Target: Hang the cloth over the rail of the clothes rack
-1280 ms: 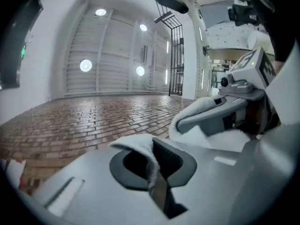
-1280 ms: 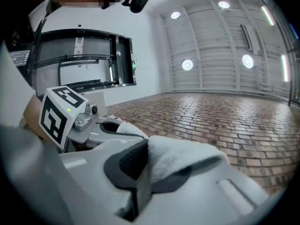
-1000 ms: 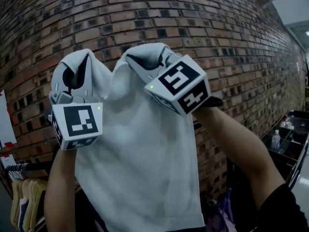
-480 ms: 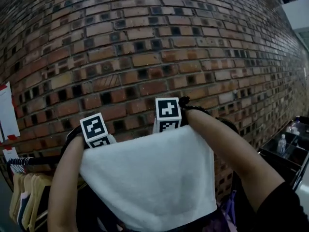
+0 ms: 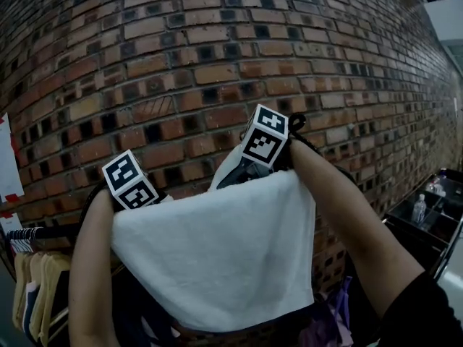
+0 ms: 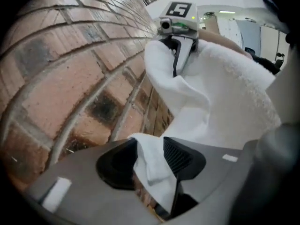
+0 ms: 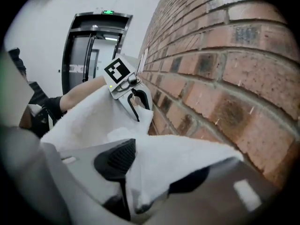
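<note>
Risks dragging white towel (image 5: 217, 259) off the rail (image 5: 43, 231) on withdrawal: corners loose between just-opened, wide jaws of left gripper (image 6: 150, 161) and right gripper (image 7: 154, 172).

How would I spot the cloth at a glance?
Find the brick wall. Before it, between the person's arms, hangs the cloth. It is plain white and spread wide, unlike the beige clothes hung at lower left.

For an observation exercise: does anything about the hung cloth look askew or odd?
The white cloth hangs fairly level, but its corners lie bunched in the left gripper and right gripper, whose jaws have just been opening; the right corner peaks upward.
</note>
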Demonstrator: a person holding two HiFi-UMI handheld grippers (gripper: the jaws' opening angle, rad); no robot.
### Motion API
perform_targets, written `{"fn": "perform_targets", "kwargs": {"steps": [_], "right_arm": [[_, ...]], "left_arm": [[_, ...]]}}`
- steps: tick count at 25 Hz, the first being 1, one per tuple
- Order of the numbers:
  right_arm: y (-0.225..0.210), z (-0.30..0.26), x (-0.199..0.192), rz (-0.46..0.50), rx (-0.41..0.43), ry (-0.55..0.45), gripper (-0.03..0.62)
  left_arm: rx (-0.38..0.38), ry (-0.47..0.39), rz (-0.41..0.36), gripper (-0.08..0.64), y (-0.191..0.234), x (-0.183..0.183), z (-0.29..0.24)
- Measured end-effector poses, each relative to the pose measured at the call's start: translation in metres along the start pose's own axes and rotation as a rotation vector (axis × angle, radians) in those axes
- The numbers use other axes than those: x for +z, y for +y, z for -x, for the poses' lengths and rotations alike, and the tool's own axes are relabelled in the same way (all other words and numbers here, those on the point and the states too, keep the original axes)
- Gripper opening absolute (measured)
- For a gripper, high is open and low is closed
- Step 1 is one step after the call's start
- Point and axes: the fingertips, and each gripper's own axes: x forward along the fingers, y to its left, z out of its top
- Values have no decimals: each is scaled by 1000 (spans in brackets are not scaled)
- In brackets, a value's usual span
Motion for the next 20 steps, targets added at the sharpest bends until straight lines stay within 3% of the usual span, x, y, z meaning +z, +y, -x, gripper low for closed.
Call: {"fn": "perform_targets", "kwargs": {"steps": [2,4,7,8,11,13,15,17,20], "right_arm": [[-2,-5,-20,12,-25,132,201],[-4,-12,-43,50,-31,269,201],[5,-3,-14,7,33,93,201],[5,-2,-12,15,24,99,201],[-9,-6,-51,72,-56,329,201],[-13,-6,-63,84,-68,369,201],[-12,-3,-38,79,-64,227,201],[-9,6,-6,95,-62,51,201],[-8,32,40,148,-106,-202,201]], "left_arm": [[-11,-27,7,201,0,4,1],[-24,18,15,202,-4,-3,-2],[-26,48,16,216,-6,-8,-4],[-20,40,12,218,-5,-8,-3],[-6,36,7,218,-1,-7,-1],[-17,42,4,218,-3,-8,-3],[-14,35,-12,218,-4,-7,-2],[36,-11,-66,218,3,4,3],[217,-181,-180,218,24,40,30]]}}
